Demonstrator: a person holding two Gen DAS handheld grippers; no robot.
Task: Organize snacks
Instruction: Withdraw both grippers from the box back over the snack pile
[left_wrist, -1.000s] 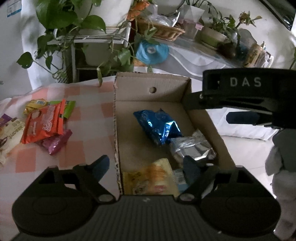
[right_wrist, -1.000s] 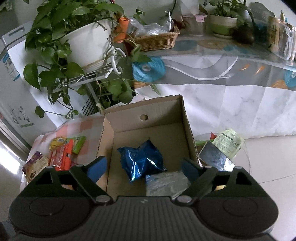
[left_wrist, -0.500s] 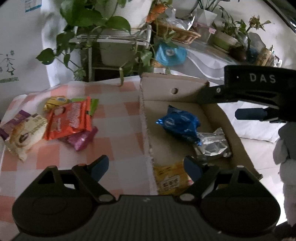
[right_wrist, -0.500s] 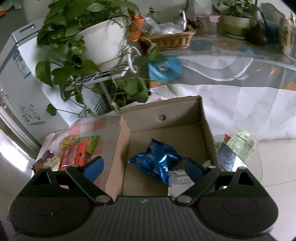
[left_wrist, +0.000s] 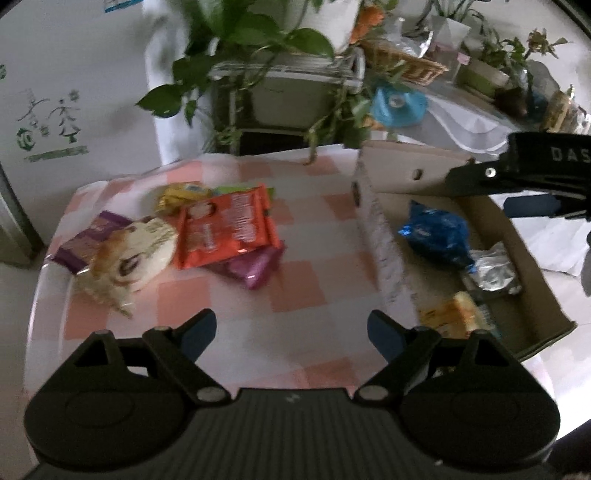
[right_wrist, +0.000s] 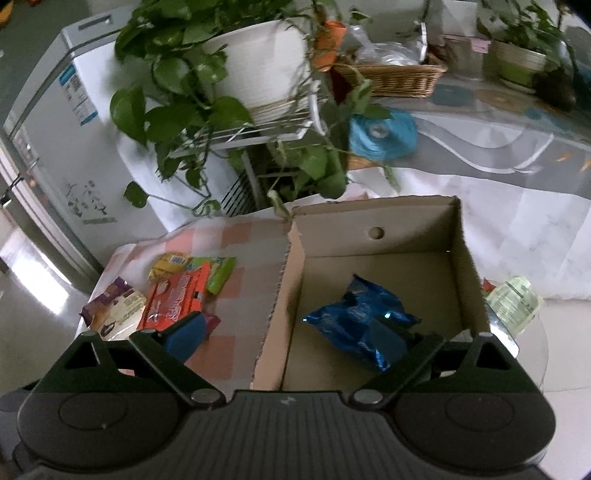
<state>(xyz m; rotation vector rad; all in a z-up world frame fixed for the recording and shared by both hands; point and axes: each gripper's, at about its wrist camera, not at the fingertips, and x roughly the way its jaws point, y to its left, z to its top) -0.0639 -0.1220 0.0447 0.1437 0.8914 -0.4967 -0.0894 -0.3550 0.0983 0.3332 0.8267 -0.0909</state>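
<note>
An open cardboard box (left_wrist: 373, 236) (right_wrist: 406, 221) stands on the right of the pink checked table. In it lie a blue foil bag (left_wrist: 439, 236) (right_wrist: 362, 325), a silver packet (left_wrist: 495, 269) and a yellow packet (left_wrist: 454, 314). Loose snacks lie left of the box: an orange packet (left_wrist: 225, 229) (right_wrist: 177, 299), a magenta one (left_wrist: 258, 266), a cream round one (left_wrist: 136, 254), and purple, yellow and green ones. My left gripper (left_wrist: 291, 330) hangs open over bare tablecloth. My right gripper (right_wrist: 303, 336) hovers over the box's near end, jaws opening, gripping nothing.
A leafy potted plant on a white wire stand (right_wrist: 258, 133) stands just behind the table. A wicker basket (right_wrist: 391, 77) and more pots sit on a cloth-covered counter at the back right. A white appliance (right_wrist: 48, 122) stands left. The table's left edge (left_wrist: 37, 295) is near the snacks.
My left gripper has swung left from over the box to over the tablecloth near the loose snacks. My right gripper's jaws have widened, and the silver packet seen between them is out of its view.
</note>
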